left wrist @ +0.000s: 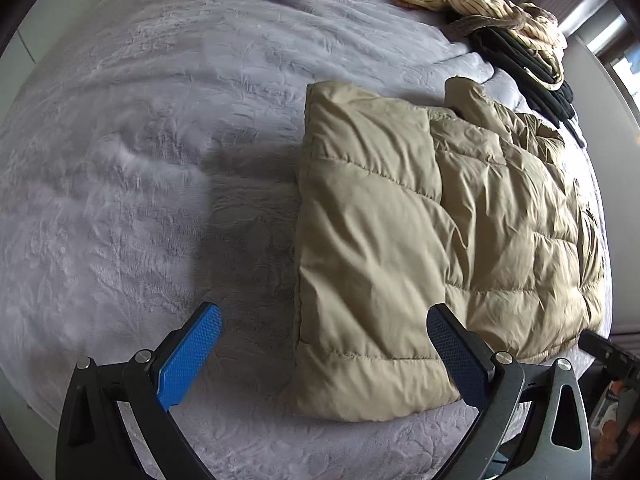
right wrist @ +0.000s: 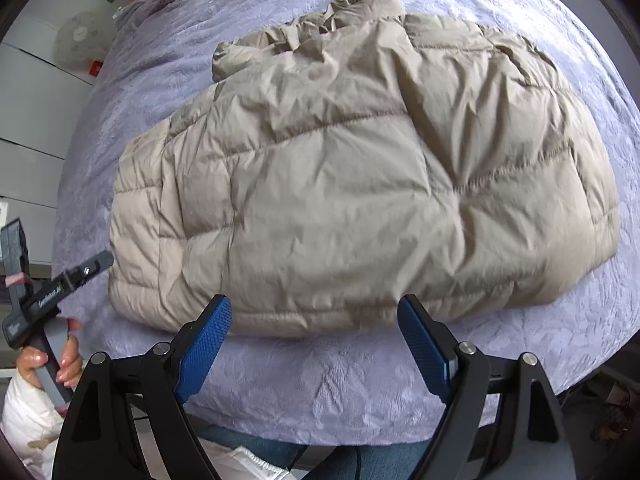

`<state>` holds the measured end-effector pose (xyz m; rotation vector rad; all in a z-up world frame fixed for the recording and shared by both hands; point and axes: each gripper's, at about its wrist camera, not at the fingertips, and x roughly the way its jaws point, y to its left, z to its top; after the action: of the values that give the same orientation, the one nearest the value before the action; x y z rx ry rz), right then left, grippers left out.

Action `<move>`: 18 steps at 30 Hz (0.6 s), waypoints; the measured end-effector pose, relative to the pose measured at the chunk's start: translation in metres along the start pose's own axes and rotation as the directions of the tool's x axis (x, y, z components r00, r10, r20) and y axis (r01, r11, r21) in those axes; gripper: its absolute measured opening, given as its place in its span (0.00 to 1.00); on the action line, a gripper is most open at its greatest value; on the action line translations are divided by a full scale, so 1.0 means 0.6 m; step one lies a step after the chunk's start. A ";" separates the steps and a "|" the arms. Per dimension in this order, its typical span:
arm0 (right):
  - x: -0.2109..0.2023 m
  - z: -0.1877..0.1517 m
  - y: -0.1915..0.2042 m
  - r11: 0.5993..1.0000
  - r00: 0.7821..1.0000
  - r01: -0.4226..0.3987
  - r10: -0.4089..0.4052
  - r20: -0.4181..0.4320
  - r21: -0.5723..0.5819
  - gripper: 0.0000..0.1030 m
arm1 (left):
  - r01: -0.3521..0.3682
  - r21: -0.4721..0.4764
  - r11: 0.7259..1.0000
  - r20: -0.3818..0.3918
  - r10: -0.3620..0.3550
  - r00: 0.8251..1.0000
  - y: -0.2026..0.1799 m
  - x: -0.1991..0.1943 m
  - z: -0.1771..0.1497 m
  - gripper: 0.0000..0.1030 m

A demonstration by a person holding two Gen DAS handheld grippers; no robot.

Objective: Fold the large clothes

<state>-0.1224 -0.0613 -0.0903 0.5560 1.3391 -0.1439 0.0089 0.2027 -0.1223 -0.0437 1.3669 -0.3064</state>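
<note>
We've got the beige puffer jacket (right wrist: 360,168) lying flat on the bed (right wrist: 328,392), which has a lilac embossed cover, and it's already partly folded: one sleeve panel lies over the body on the left side in the left wrist view. Left gripper (left wrist: 324,354) is above the jacket's near left corner, fingers spread wide, nothing between them: one blue pad over bare cover, the other over the jacket's hem edge; contact we can't tell. Right gripper (right wrist: 314,346) is at the near hem, fingers also wide apart and empty, pads just short of the fabric edge. In the right wrist view the person's left hand (right wrist: 60,364) grips the other tool's handle. A pile of striped and black clothes (left wrist: 500,16) sits at the far end of the bed, apart from the jacket.
</note>
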 end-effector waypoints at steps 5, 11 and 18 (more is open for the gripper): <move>0.015 0.028 0.002 0.999 1.000 -0.004 0.003 0.023 0.035 0.45 | -0.004 0.008 1.000 -0.010 0.004 1.000 -0.013 0.006 -0.010 1.00; 0.039 0.056 0.016 1.000 0.999 0.018 -0.017 0.043 -0.025 0.25 | -0.002 0.003 1.000 -0.019 0.002 1.000 -0.014 0.014 -0.011 1.00; 0.098 0.079 0.004 1.000 1.000 0.015 -0.015 0.003 0.001 0.25 | 0.026 0.031 0.999 -0.006 -0.026 1.000 0.005 0.030 0.012 1.00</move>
<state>-0.0655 -0.0687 -0.1392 0.5468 1.3401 -0.1578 0.0196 0.2004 -0.1389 -0.0351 1.3674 -0.3492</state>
